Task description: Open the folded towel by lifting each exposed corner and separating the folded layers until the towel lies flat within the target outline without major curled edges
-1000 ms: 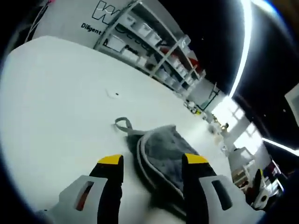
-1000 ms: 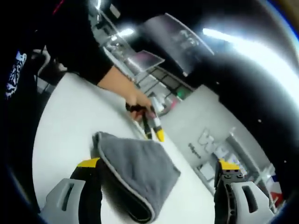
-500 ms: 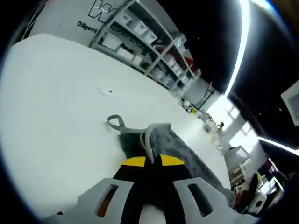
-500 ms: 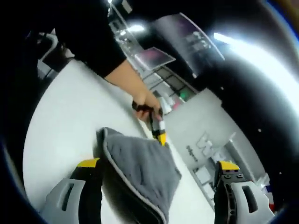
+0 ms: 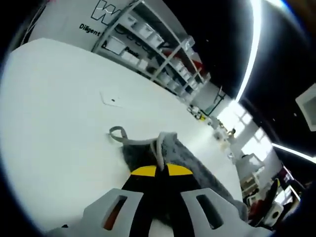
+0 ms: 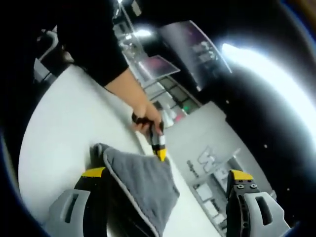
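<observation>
Towel [image 5: 197,165], grey with a pale hem, lies folded on the white table [image 5: 59,113], its hanging loop [image 5: 116,133] trailing free. We hold one corner in the left gripper [image 5: 156,170], jaws pressed together on the hem. We keep the right gripper [image 6: 165,175] spread wide, unloaded, above the folded layers. We judge the cloth soft, light and limp; we grip hems and corners

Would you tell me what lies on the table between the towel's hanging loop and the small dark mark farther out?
In the left gripper view, nothing lies between the hanging loop of the towel and the small dark mark; that stretch of the white table is bare.
</observation>
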Demonstrator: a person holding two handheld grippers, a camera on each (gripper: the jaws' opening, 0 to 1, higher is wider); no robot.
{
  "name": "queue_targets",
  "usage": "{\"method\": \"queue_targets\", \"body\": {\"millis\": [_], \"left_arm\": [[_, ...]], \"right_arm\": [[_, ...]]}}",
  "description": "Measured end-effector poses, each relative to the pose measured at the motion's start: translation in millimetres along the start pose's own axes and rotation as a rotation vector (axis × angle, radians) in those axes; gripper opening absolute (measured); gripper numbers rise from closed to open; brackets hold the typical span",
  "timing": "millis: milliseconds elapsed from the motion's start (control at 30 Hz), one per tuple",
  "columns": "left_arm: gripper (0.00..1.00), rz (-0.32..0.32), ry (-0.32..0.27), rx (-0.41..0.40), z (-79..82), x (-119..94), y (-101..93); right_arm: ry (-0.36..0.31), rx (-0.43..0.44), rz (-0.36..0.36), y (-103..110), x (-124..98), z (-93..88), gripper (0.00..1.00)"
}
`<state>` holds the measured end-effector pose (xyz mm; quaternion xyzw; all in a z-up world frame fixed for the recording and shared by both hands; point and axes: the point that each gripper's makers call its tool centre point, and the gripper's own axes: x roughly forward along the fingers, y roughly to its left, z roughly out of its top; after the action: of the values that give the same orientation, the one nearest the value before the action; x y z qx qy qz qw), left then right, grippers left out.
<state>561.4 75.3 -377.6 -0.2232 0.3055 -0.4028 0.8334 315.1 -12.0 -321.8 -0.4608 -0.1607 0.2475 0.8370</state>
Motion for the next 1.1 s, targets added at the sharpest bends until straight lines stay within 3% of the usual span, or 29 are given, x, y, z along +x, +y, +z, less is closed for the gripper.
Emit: {"method": "queue_targets", "body": {"millis": [100, 233, 433, 567, 700, 833, 900, 1033, 1100], "left_arm": [[0.04, 0.002, 0.003, 0.002, -0.3, 0, -1.3], [0.04, 0.010, 0.008, 0.008, -1.0, 1, -1.7], [0.04, 0.024, 0.018, 0.003, -1.4, 2, -1.0], [0.04, 0.013, 0.005, -0.037, 7.3, 2, 0.8], [0.04, 0.012, 0.009, -0.039, 5.8, 4, -1.7], [0.04, 0.008, 0.010, -0.048, 3.0, 7, -3.1], [0.04, 0.012, 0.010, -0.048, 2.9, 7, -3.0], [0.04, 0.008, 0.009, -0.047, 2.5, 7, -6.9], [0.04, 0.008, 0.011, -0.047, 2.8, 8, -7.2]], "right_arm": [[-0.004, 0.000, -0.008, -3, -1, 0.7, 0.99], [-0.046, -0.095, 0.029, 9, -2, 7.9, 0.99], [-0.040, -0.145, 0.049, 19, 1, 6.3, 0.86], [-0.057, -0.189, 0.067, 27, 2, 10.8, 0.77], [-0.065, -0.239, 0.129, 44, 5, 12.0, 0.63], [-0.073, -0.254, 0.159, 51, 8, 15.3, 0.40], [-0.077, -0.277, 0.164, 54, 10, 16.1, 0.34], [-0.071, -0.308, 0.239, 74, 11, 12.8, 0.28], [-0.075, -0.327, 0.252, 79, 11, 12.5, 0.10]]}}
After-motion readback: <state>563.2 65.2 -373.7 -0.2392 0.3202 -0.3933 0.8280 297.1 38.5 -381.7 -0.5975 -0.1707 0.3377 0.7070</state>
